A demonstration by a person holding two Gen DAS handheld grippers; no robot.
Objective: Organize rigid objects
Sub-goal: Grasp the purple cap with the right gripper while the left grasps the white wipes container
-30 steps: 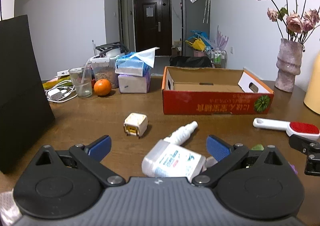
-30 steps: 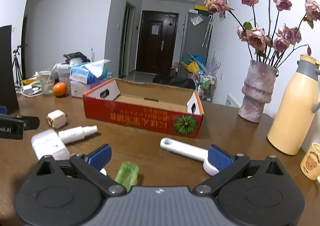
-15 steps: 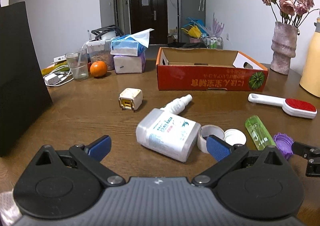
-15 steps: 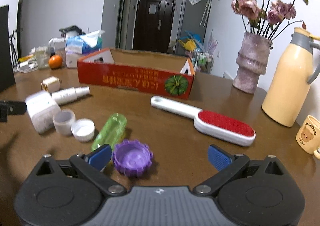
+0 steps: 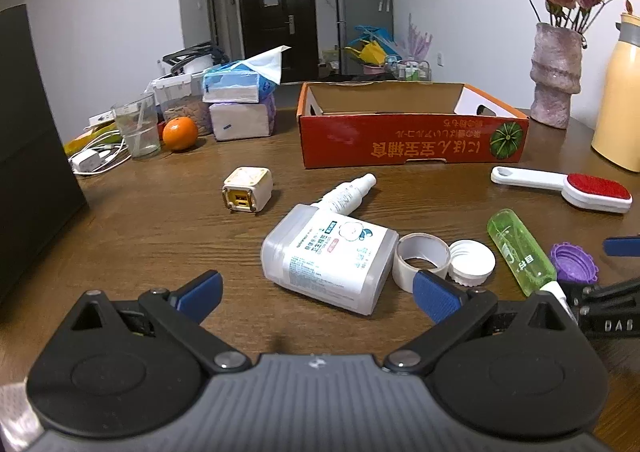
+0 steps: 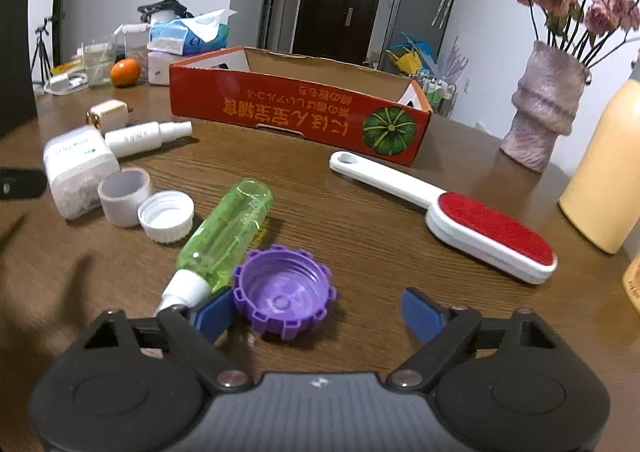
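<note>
An open red cardboard box (image 5: 412,140) (image 6: 296,112) stands at the back of the wooden table. In front lie a white plastic container (image 5: 330,256) (image 6: 76,168), a white spray bottle (image 5: 348,194) (image 6: 146,136), a cream cube charger (image 5: 247,190) (image 6: 108,114), a tape roll (image 5: 420,258) (image 6: 124,194), a white cap (image 5: 472,262) (image 6: 166,216), a green bottle (image 5: 520,252) (image 6: 226,230), a purple cap (image 5: 574,262) (image 6: 286,294) and a red lint brush (image 5: 564,188) (image 6: 452,212). My left gripper (image 5: 316,292) is open just before the container. My right gripper (image 6: 320,310) is open around the purple cap.
A tissue pack (image 5: 240,82), an orange (image 5: 180,134), a glass (image 5: 138,128) and cables (image 5: 96,158) sit at the back left. A vase with roses (image 5: 556,72) (image 6: 540,100) and a yellow thermos (image 5: 620,92) (image 6: 604,168) stand at the right. A black panel (image 5: 32,148) stands at the left.
Both grippers have pulled back and tilted down toward the table. The purple cap, green bottle, tape roll and white cap have come into view; the purple cap now lies between the right fingers.
</note>
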